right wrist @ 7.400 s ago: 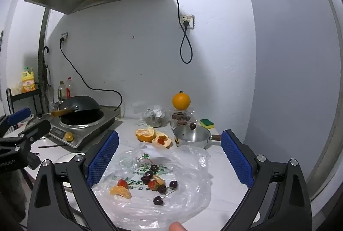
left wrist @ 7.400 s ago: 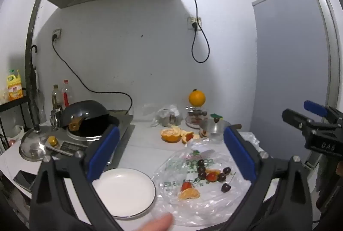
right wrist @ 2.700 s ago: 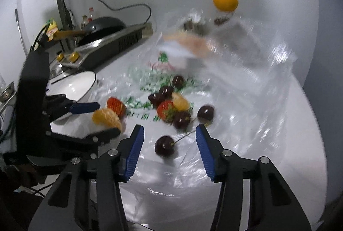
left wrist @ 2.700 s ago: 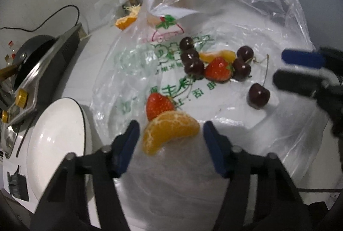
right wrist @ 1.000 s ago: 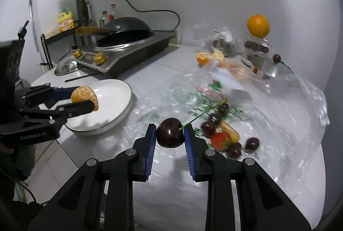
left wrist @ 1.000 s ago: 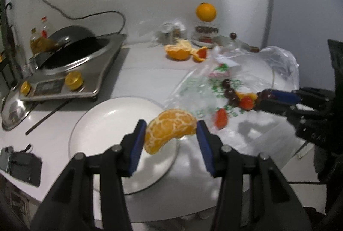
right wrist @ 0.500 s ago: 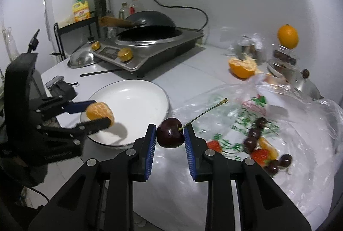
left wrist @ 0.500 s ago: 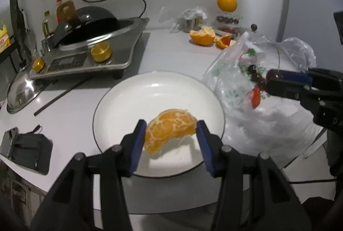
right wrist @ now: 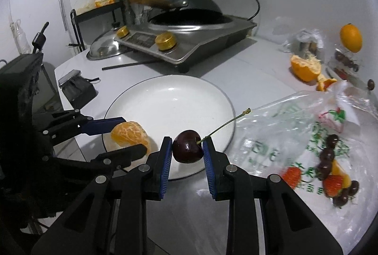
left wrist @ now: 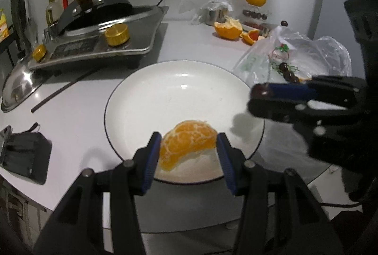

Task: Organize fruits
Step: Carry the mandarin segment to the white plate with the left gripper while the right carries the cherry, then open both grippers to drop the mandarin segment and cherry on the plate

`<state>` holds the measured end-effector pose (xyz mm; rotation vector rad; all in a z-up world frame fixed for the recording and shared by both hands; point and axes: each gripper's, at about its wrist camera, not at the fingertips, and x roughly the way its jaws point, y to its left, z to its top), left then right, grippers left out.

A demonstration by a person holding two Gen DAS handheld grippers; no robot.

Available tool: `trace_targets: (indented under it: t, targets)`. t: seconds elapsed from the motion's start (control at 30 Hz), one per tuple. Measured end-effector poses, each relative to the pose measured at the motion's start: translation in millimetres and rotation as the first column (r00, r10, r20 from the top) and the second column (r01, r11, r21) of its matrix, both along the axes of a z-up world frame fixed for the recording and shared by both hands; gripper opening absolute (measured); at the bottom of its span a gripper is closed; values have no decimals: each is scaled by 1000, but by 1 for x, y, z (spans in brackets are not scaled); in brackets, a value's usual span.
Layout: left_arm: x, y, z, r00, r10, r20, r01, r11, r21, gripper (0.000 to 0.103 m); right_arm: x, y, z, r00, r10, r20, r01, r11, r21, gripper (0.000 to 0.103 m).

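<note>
My left gripper [left wrist: 188,144] is shut on a peeled orange piece [left wrist: 187,145] and holds it over the near rim of the white plate [left wrist: 165,94]. In the right wrist view the same orange piece [right wrist: 130,135] hangs at the plate's left edge, by the plate [right wrist: 170,103]. My right gripper [right wrist: 187,148] is shut on a dark cherry [right wrist: 187,149] with a long green stem, just above the plate's near right rim. In the left wrist view that cherry [left wrist: 261,90] shows at the tip of the right gripper [left wrist: 262,96]. Cherries and strawberries [right wrist: 330,174] lie on a clear plastic bag [right wrist: 295,136].
An induction cooker [right wrist: 189,39] with a black wok stands behind the plate, with a steel lid [right wrist: 104,46] beside it. A black pouch [right wrist: 78,87] lies left of the plate. Orange peel [right wrist: 304,67], a whole orange [right wrist: 350,37] and small pots stand at the back right.
Both grippers have moved left from the bag to the plate, carrying their fruit. The orange piece has come lower and closer over the plate, and the cherry has reached its rim.
</note>
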<state>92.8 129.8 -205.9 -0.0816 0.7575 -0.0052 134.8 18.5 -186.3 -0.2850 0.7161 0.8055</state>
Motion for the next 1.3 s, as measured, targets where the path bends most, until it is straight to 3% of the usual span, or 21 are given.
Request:
trace_targets:
  t: [0.3, 0.4, 0.6, 0.7, 1.13, 1.3]
  targets:
    - [-1, 6, 1, 1000, -5, -4, 4, 999, -40, 54, 9, 13, -14, 998, -2, -56, 2, 1000, 2, 28]
    - [-3, 8, 4, 1000, 11, 6, -11, 1000, -28, 64, 11, 11, -15, 997, -2, -76, 3, 1000, 14, 29]
    - [-9, 11, 9, 999, 40, 21, -39, 999, -26, 73, 8, 6, -8, 998, -8, -60, 10, 1000, 29, 43]
    - [-12, 9, 12, 998, 48, 27, -48, 999, -14, 73, 5, 0, -1, 999, -13, -40, 15, 999, 41, 45]
    - [-17, -22, 35, 997, 52, 58, -52, 999, -6, 73, -5, -76, 30, 990, -125, 58, 120, 989, 91, 45]
    - [-9, -49, 39, 998, 21, 53, -22, 1000, 15, 73, -2, -112, 30, 984, -173, 51, 166, 980, 113, 45]
